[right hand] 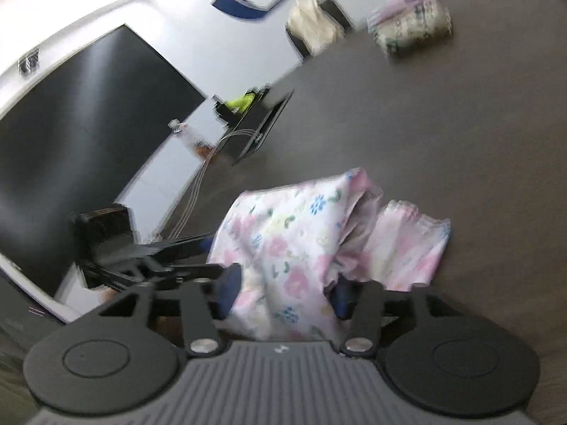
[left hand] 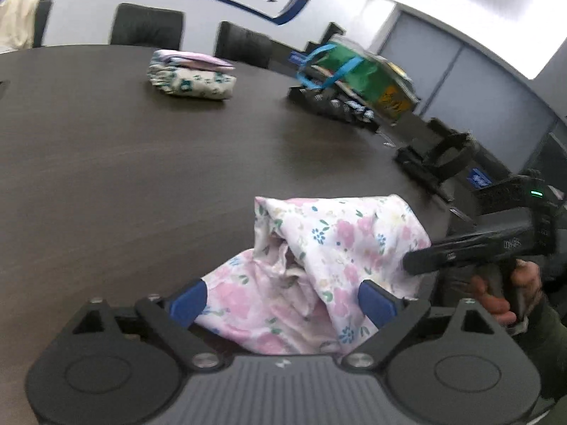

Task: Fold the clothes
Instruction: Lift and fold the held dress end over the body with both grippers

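A pink floral garment [left hand: 340, 241] [right hand: 283, 233] lies bunched in a partly folded heap on the dark table [left hand: 141, 163] [right hand: 425, 124]. My left gripper [left hand: 282, 301] is open, its blue pads wide apart with the near edge of the cloth lying loose between them. My right gripper [right hand: 286, 294] is open too; the garment sits between its blue pads without being pinched. In the left wrist view the right gripper [left hand: 411, 262] comes in from the right, tips at the heap, held by a hand [left hand: 496, 297]. The left gripper [right hand: 209, 244] shows at the heap's left side.
A folded stack of patterned clothes [left hand: 191, 74] [right hand: 411, 28] sits farther back on the table. A green bag with blue handles [left hand: 354, 71] and black gear [left hand: 436, 163] line the right edge. A black box with cables [right hand: 255, 124] stands by a dark screen [right hand: 81, 124]. Black chairs [left hand: 147, 24] line the wall.
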